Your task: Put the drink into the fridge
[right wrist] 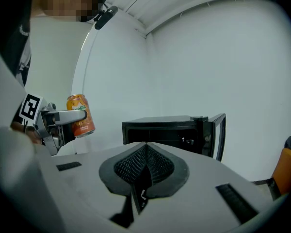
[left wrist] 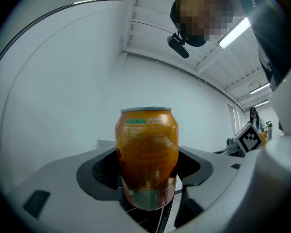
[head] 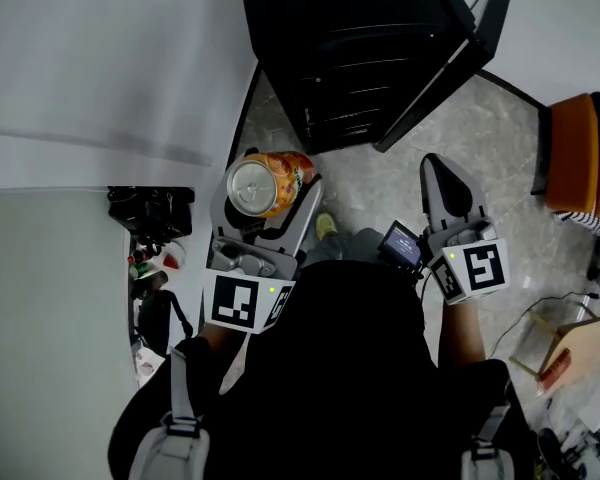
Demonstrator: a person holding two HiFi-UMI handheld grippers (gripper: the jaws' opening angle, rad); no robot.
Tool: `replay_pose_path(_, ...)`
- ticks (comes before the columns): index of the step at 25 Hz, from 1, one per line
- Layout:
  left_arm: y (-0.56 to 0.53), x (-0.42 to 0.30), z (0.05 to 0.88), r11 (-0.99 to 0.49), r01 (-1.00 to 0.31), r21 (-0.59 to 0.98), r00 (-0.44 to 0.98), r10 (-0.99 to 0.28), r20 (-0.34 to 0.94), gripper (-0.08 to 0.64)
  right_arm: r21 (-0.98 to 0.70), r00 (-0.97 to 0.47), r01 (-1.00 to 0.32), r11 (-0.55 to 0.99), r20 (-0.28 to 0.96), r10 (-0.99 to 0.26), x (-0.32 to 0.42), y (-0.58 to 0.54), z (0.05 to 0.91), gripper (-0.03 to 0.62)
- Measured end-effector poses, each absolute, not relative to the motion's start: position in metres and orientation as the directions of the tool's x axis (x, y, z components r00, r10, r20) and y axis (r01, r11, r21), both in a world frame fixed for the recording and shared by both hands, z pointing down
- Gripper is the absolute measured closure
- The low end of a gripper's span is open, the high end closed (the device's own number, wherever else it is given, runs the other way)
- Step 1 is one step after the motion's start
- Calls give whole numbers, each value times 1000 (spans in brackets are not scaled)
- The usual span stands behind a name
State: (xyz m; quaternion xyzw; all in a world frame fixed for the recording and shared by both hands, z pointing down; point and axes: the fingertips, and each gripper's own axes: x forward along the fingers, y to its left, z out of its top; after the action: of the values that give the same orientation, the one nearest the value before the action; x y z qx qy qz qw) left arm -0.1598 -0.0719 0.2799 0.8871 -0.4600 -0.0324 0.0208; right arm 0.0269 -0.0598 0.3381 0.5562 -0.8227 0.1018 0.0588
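Observation:
An orange soda can (head: 268, 183) stands upright between the jaws of my left gripper (head: 265, 203), which is shut on it; the can (left wrist: 147, 157) fills the middle of the left gripper view. The same can (right wrist: 80, 115) shows at the left of the right gripper view. My right gripper (head: 442, 183) is shut with nothing in it, its ribbed pads pressed together (right wrist: 144, 171). The small black fridge (head: 365, 48) stands on the floor ahead with its door (head: 450, 63) swung open to the right; the fridge (right wrist: 167, 132) also shows beyond the right jaws.
A white counter (head: 50, 298) lies at the left with dark clutter (head: 152, 228) at its edge. An orange chair (head: 583, 156) stands at the right. Cables and loose items (head: 560, 353) lie on the floor at lower right. White walls surround the fridge.

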Motion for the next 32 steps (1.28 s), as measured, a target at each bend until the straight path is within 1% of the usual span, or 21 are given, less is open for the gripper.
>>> replay_pose_path(7,-83,-161,282,-580,-810,83,579,-815,-38,224,-91,-357,-934,346,210,-910,28,-68,335,580)
replay_pose_path(11,-90,-154,283,-582,-808,92,582,-813,-32,224,-64,-356,-934,351,233,-905,34,-71,336,580)
replay_pose_path(17,-101,-135,288,-585,-805,97,586,-810,-16,224,-70,-353,-935,347,236,-905,50,-85,337,580)
replay_pose_path(21,-113,-121,290,-570,-816,98,573,-820,-1,224,-84,-375,-927,366,227,-899,59,-102,336,580)
replay_pose_path(25,-129,-105,289,-552,-828,97,555,-832,6,224,-68,-395,-918,391,242,-886,76,-119,338,580)
replay_pose_path(32,-155,-78,294,-530,-843,93,534,-845,27,224,-79,-419,-908,412,207,-884,101,-154,331,580)
